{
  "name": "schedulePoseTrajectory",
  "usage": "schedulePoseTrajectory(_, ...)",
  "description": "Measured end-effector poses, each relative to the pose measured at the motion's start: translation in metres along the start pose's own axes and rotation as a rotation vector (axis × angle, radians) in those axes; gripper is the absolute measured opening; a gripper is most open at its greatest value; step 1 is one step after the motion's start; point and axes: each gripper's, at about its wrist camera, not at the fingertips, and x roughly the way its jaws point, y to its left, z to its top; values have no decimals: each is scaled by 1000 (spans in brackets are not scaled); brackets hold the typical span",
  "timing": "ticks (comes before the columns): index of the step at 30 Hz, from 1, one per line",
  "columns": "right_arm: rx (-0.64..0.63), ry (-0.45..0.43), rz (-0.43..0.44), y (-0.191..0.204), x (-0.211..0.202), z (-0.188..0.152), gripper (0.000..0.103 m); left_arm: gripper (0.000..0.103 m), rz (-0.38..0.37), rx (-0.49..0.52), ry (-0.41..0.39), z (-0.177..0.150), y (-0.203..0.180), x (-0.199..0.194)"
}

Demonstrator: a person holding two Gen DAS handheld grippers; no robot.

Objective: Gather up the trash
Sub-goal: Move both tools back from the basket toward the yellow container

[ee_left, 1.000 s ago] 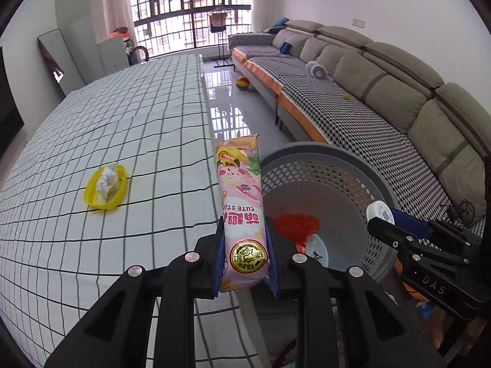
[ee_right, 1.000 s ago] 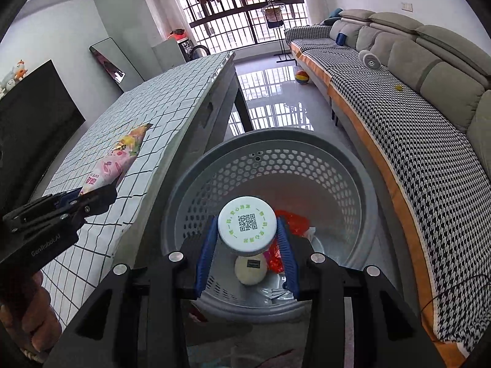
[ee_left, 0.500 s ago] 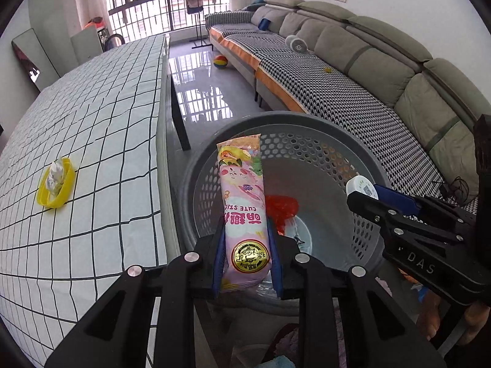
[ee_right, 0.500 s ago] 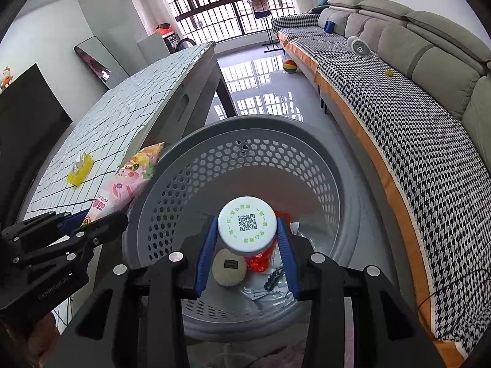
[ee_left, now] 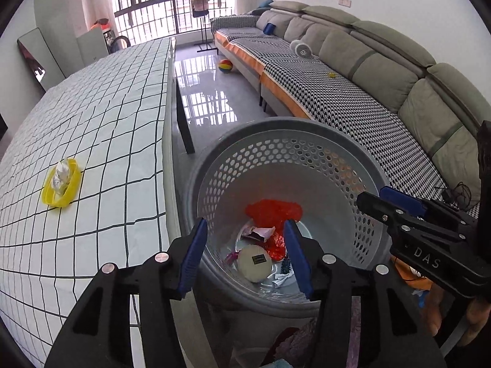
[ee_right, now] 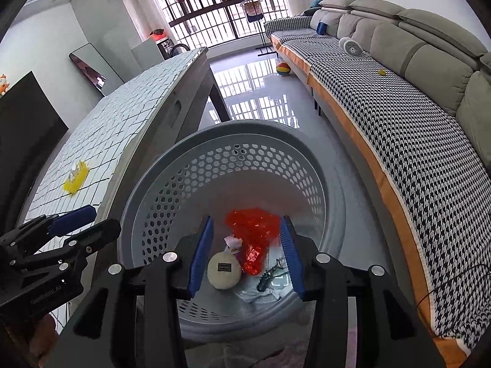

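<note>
Left gripper point(ee_left: 245, 254): I hold it over the bin point(ee_left: 276, 128), jaws opening, nothing between them; trash shows below and past the tips.
Right gripper point(ee_right: 245, 254): mine too, above the same bin, jaws opening and empty.
Changed: a second ago the left clamped a pink snack wrapper and the right a white-capped bottle; both are gone from the fingers now. I judge they dropped into the bin, though I cannot pick them out for certain.
In the bin: red bag point(ee_right: 251, 230), a round white lid point(ee_right: 224, 270) just below the right fingers, scraps.
Remaining trash: yellow cup point(ee_left: 61, 184) with crumpled tissue inside, on the table point(ee_left: 122, 122), well left of and beyond the left fingers.
Handling: I judge the cup light, thin and easily crushed; the tissue is soft and could spill.
Hold: across the rim, kept level, squeezed gently.
</note>
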Motion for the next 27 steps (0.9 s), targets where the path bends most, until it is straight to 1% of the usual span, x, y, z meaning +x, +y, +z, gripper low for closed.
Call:
schedulePoseTrajectory(5, 6, 1, -2, 1, -1, -2, 44, 58, 9, -13, -10, 0, 3, -3)
schedulePoseTrajectory(7, 6, 1, 0, 2, -2, -3, 45, 59, 14, -17, -17, -1, 5, -5)
schedulePoseTrajectory(9, 6, -2, 0, 3, -3, -4, 48, 62, 18, -20, -24, -2, 6, -7)
schedulePoseTrajectory(13, 2, -8, 2, 6, -6, -6, 55, 73, 23, -28, -43, -3, 7, -14)
schedulePoseTrajectory(16, -9, -13, 3, 11, -10, -7, 56, 78, 30, -36, -62, -4, 10, -20)
schedulePoseTrajectory(17, -14, -17, 2, 13, -11, -7, 58, 80, 31, -39, -68, -4, 11, -23)
schedulePoseTrajectory(20, -20, -37, 0, 18, -17, -7, 65, 83, 40, -52, -84, -5, 17, -30)
schedulePoseTrajectory(21, -20, -46, 2, 20, -19, -8, 66, 83, 45, -57, -89, -5, 19, -32)
schedulePoseTrajectory(23, -24, -52, 10, 24, -21, -8, 66, 88, 52, -71, -100, -5, 25, -36)
schedulePoseTrajectory(27, -43, -63, 19, 37, -25, -8, 70, 91, 70, -100, -125, -6, 40, -47)
